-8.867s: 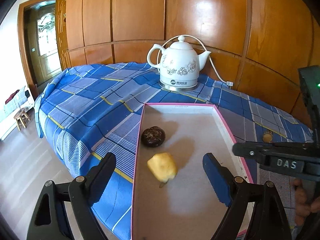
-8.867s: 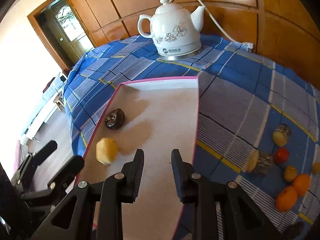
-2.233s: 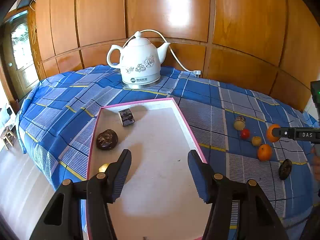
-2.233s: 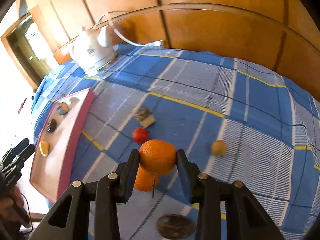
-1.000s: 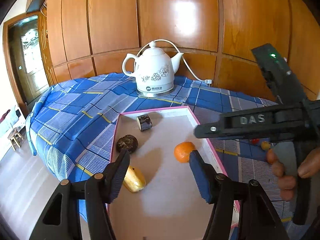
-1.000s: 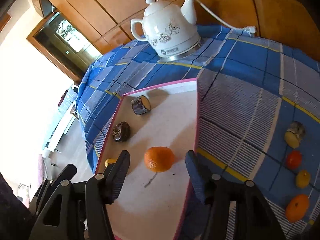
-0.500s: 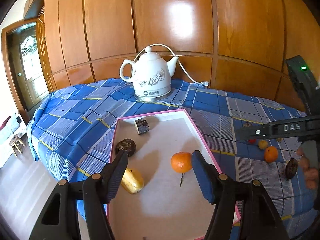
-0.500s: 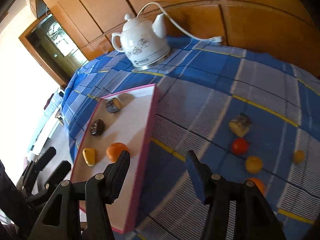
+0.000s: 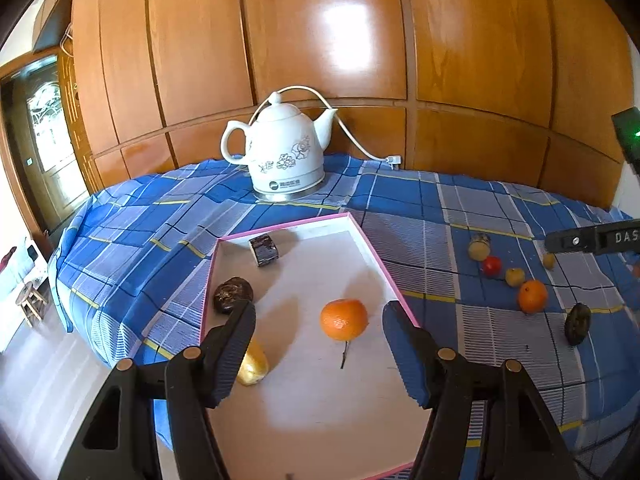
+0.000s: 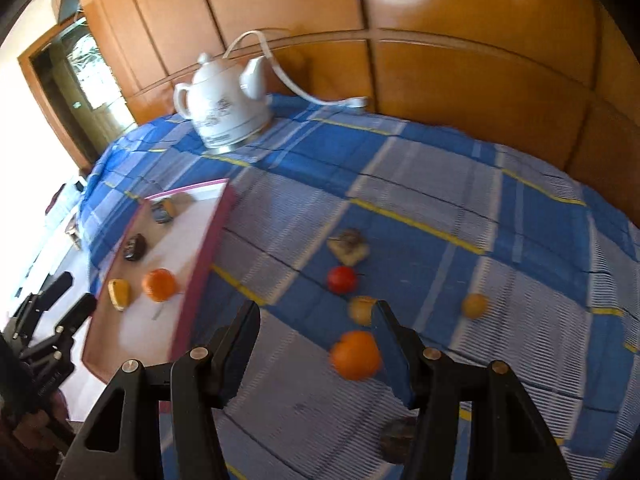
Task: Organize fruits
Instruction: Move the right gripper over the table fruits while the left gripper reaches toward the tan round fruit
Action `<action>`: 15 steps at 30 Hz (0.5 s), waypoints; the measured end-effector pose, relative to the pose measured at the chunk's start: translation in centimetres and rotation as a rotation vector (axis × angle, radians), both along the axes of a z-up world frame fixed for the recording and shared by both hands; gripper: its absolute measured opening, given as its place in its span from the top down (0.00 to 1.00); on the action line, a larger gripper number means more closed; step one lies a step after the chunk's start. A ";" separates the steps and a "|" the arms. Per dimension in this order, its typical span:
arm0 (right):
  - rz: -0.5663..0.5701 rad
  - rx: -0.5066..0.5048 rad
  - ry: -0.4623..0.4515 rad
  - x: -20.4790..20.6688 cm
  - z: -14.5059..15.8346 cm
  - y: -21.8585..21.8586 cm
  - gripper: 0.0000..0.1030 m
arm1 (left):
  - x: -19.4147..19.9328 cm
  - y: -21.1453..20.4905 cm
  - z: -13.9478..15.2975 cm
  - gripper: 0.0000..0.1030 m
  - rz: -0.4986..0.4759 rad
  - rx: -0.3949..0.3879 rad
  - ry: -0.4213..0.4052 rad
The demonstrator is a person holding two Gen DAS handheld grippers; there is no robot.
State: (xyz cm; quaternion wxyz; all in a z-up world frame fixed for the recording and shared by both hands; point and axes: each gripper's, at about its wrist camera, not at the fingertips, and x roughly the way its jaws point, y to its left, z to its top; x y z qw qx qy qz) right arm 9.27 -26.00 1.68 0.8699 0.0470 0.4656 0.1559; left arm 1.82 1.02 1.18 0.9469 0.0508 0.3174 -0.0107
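My right gripper hangs wide apart over the loose orange, which looks firm but rolly, so I'd pinch its middle.

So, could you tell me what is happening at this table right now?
A person holding a gripper in each hand is sorting fruit into a pink-rimmed tray. Four pieces lie in it, among them an orange. The right gripper, open and empty, points at a second orange on the blue checked cloth with other loose fruit. The left gripper hovers open over the tray.
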 end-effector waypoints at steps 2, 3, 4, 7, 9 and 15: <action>-0.026 -0.010 -0.002 0.0 0.1 -1.3 0.43 | 0.0 -0.3 0.0 0.35 -0.006 0.004 0.002; -0.046 -0.015 -0.004 -0.1 0.2 -2.3 0.43 | 0.1 -0.4 -0.1 0.35 -0.008 0.005 0.003; -0.059 -0.020 -0.006 -0.1 0.3 -3.0 0.43 | 0.1 -0.5 -0.1 0.35 -0.011 0.007 0.004; -0.102 -0.042 -0.014 -0.1 0.6 -5.3 0.43 | 0.2 -1.0 -0.1 0.35 -0.023 0.016 0.008; -0.134 -0.055 -0.017 -0.2 0.6 -7.0 0.43 | 0.3 -1.4 -0.2 0.35 -0.035 0.021 0.016; -0.344 -0.059 0.021 0.0 -1.7 -13.2 0.43 | 0.8 -3.5 -0.2 0.35 -0.103 0.024 0.045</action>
